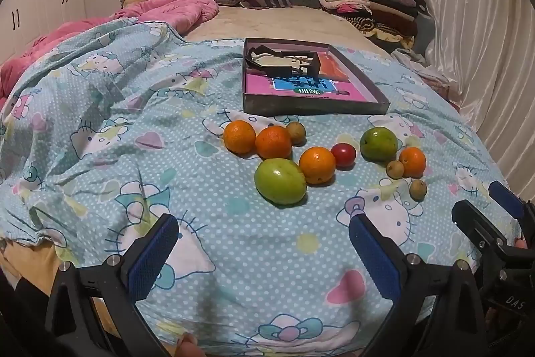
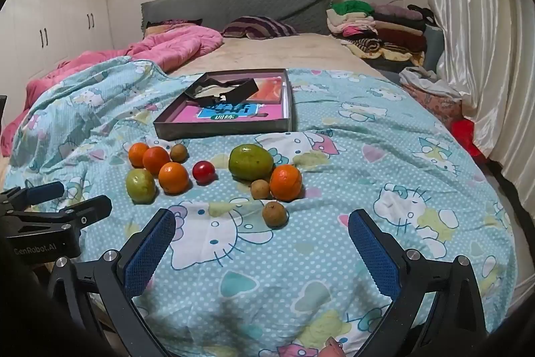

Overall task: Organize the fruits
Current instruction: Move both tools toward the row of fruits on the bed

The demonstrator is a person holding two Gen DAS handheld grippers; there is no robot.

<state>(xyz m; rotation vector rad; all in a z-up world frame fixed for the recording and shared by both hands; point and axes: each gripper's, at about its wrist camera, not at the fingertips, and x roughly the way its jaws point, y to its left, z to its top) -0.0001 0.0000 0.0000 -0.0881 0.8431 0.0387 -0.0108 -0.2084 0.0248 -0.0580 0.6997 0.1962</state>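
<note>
Fruit lies loose on a blue patterned bedsheet [image 1: 234,223]. Several oranges [image 1: 317,164], two green fruits [image 1: 280,180] [image 1: 379,143], a red tomato [image 1: 343,155] and three small brown fruits [image 1: 418,189] form a cluster. In the right wrist view the same cluster shows, with an orange [image 2: 285,178], a green fruit [image 2: 250,162] and a brown fruit [image 2: 275,213] nearest. My left gripper [image 1: 262,235] is open and empty, short of the fruit. My right gripper [image 2: 261,231] is open and empty, just before the nearest brown fruit.
A shallow grey box [image 1: 314,104] with a pink book and a black band stands behind the fruit, also seen in the right wrist view [image 2: 222,127]. A pink quilt [image 1: 160,12], pillow, folded clothes [image 1: 367,5] and a white curtain [image 1: 474,39] surround the bed.
</note>
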